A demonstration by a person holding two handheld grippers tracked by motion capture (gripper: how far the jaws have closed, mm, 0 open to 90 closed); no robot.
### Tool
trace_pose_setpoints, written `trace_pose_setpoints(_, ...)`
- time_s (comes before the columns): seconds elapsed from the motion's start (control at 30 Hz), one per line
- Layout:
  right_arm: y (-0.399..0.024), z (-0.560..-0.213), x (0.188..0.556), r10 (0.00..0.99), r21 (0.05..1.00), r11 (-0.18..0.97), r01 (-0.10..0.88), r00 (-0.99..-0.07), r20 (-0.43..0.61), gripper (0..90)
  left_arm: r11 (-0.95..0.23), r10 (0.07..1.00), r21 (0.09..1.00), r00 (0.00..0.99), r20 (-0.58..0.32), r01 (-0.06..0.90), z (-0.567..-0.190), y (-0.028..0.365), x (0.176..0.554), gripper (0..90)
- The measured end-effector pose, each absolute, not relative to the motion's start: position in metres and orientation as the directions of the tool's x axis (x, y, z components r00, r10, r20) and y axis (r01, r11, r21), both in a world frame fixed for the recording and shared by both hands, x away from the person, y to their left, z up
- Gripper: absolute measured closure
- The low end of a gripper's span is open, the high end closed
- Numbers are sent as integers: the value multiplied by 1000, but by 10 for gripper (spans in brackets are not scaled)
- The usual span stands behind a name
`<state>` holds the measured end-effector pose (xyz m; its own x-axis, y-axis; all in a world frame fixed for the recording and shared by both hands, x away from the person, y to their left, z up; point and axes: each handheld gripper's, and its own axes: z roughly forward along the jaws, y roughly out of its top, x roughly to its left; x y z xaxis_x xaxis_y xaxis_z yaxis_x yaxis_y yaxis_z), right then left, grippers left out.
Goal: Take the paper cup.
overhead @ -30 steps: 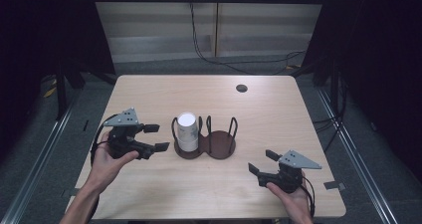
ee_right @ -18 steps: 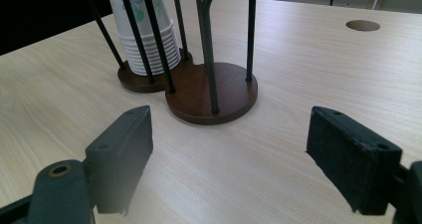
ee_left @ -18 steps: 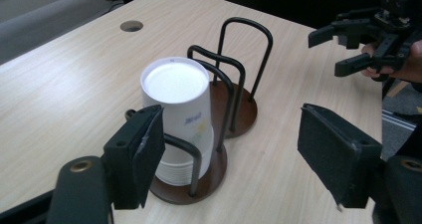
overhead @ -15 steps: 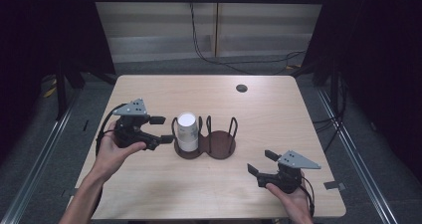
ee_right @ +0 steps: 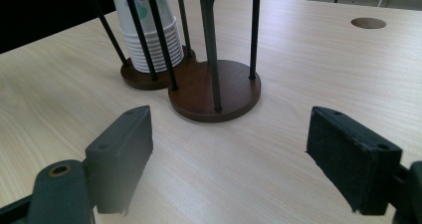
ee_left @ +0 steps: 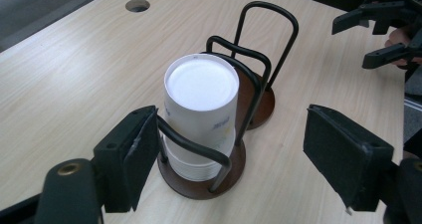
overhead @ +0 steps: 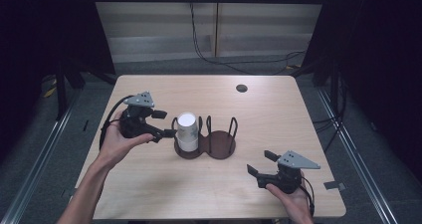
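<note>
A stack of upside-down white paper cups (overhead: pixel 187 130) stands in the left ring of a brown double holder (overhead: pixel 221 145) with black wire loops, mid-table. My left gripper (overhead: pixel 168 124) hovers just left of the stack and points at it. Its jaws have just been opening, and no pad touches the cups (ee_left: pixel 201 92), which sit ahead between the jaws. My right gripper (overhead: pixel 260 163) rests open near the front right of the table, facing the holder (ee_right: pixel 219 89) with nothing between its jaws. The holder's right ring is empty.
A small round hole (overhead: pixel 242 88) lies in the wooden tabletop (overhead: pixel 149 189) at the far right. Dark floor, rails and cables surround the table. From the left gripper view, the right gripper (ee_left: pixel 356 44) shows beyond the holder.
My left gripper has moved right and slightly up, closer to the cup stack, and its jaws stand wider. The right gripper has stayed where it was.
</note>
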<state>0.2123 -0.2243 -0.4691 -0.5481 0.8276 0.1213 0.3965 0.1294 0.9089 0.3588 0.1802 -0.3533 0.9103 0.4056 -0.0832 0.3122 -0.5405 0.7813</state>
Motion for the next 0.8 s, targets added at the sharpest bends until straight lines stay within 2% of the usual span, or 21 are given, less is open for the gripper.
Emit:
trace_pose_setpoints(0.2,-222,-469,212,822,907,138,399,-557,120,180,-584,387,761,921,-47,284,-350,170,365,250)
trace_pose_setpoints(0.57,-223,-470,213,822,905,138,402,-557,123,180,-618,401,730,916,-26,291,-349,149,377,199)
trace_pose_setpoints(0.8,-221,-470,212,813,902,154,402,-570,115,179,-673,379,682,925,-14,287,-352,136,381,241)
